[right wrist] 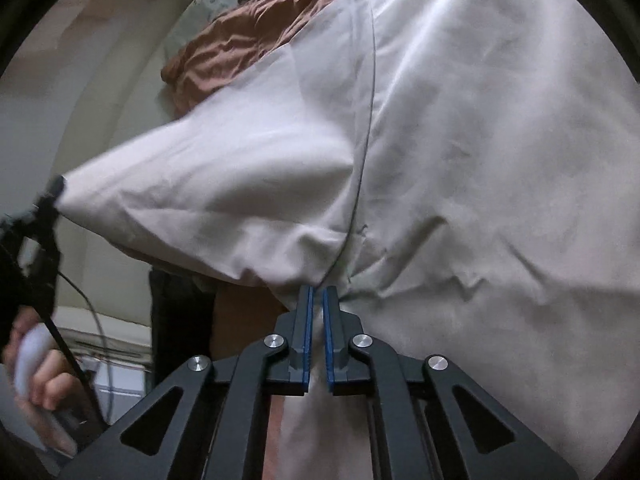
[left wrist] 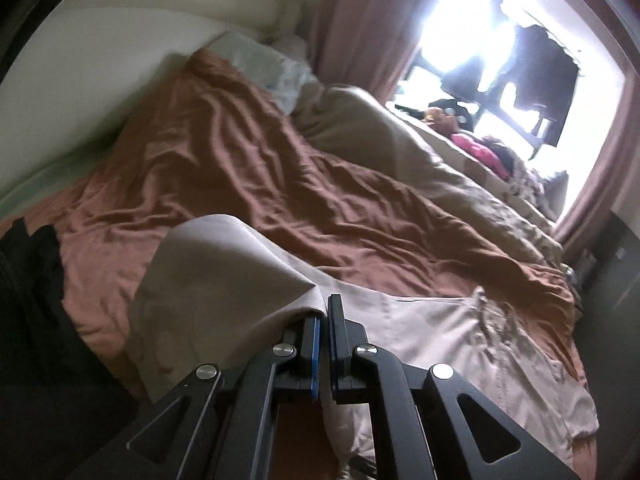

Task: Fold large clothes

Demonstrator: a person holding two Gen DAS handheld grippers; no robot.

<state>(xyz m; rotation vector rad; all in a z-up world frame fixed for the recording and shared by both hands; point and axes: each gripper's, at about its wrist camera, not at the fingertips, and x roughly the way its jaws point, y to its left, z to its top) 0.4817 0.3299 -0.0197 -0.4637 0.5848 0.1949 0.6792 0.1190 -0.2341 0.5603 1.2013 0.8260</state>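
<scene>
Window leftward; hand rightward only

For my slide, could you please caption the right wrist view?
Right gripper shut on pale garment, left gripper holding its far corner.

The left wrist view looks low across the bed toward the window, while the right wrist view sits close against the pale garment, both sharing that cloth.

Ahead of the fingers we see a bed under rumpled brown sheets, a pale wall left, a glaring window with pink curtains beyond.
</scene>
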